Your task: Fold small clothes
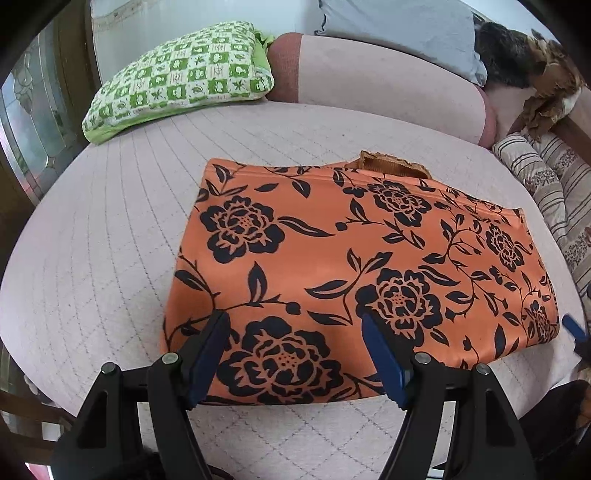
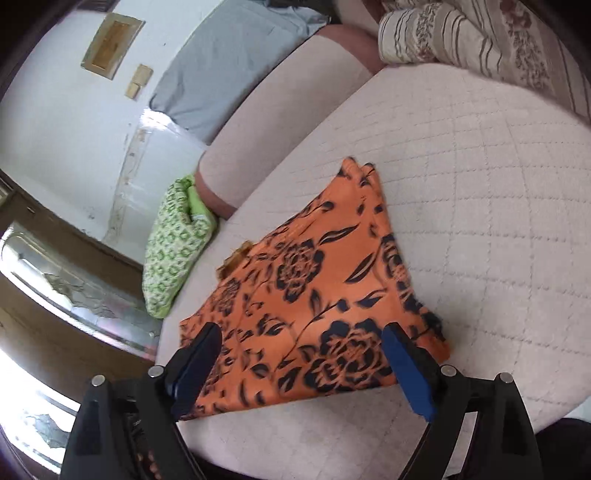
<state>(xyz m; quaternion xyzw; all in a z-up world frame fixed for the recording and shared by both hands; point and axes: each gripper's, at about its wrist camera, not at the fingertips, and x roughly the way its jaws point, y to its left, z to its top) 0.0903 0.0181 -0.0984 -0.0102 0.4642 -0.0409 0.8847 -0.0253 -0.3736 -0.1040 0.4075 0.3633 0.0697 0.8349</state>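
An orange garment with black flowers (image 1: 354,258) lies folded flat on the pale quilted bed (image 1: 110,240). A brown waistband edge (image 1: 395,164) sticks out at its far side. My left gripper (image 1: 295,325) is open and empty, hovering over the garment's near edge. In the right wrist view the same garment (image 2: 317,295) lies below my right gripper (image 2: 299,339), which is open and empty over its near corner. A blue fingertip (image 1: 574,326) of the right gripper shows at the right edge of the left wrist view.
A green checked pillow (image 1: 181,77) lies at the back left. A pink bolster (image 1: 388,81) runs along the back, with a grey pillow (image 1: 399,29) behind it. Striped bedding (image 1: 546,181) lies at the right. A brown furry cloth (image 1: 546,74) lies at the back right.
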